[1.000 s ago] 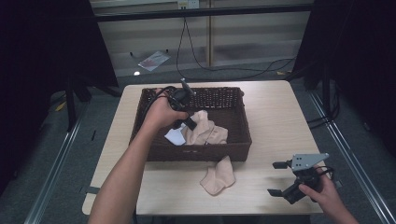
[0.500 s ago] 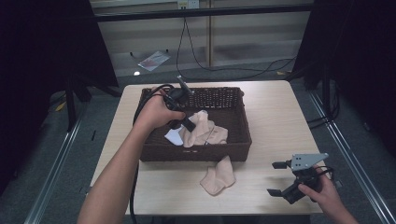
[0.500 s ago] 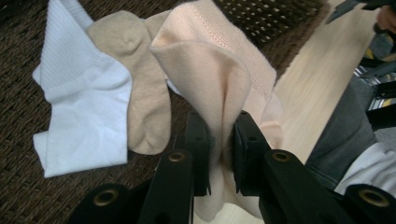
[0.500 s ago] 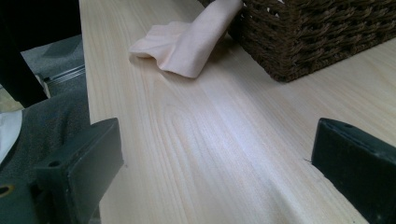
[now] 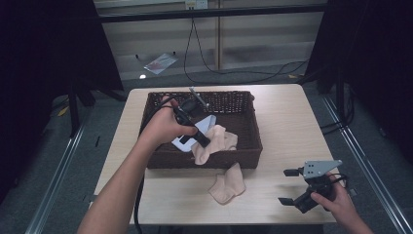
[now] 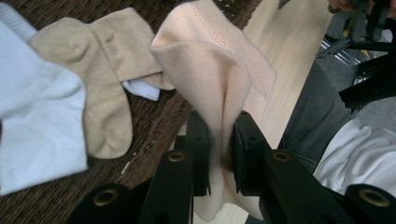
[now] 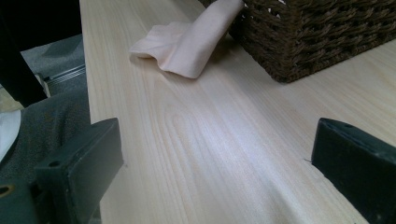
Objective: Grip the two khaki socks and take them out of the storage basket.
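We are working at a pale wooden table [image 5: 292,126], with a dark wicker basket [image 5: 251,127] sitting on its far-left half. Task looks like pulling socks out of the basket and laying them on the table in front of it.

Inside the basket we are seeing a white sock [image 6: 32,116] and a tan sock [image 6: 100,93] lying flat on the bottom, touching each other. So at least two are left to take out.

One peach sock on the table [image 5: 226,184] is lying just beside the basket's near wall, so we are judging that one done.

The held peach sock [image 6: 219,79] is draping over the basket's near rim, part inside, part hanging toward the table. Our left gripper [image 5: 199,139] is clamping it, jaws pinched tight on the fabric in the left gripper view. We are reading this as mid-transfer, not yet set down.

Our right gripper [image 5: 292,187] is waiting at the table's near-right corner, well apart from the basket, jaws spread wide with nothing between them.

Roughly: one sock out, one in transit, two remaining.
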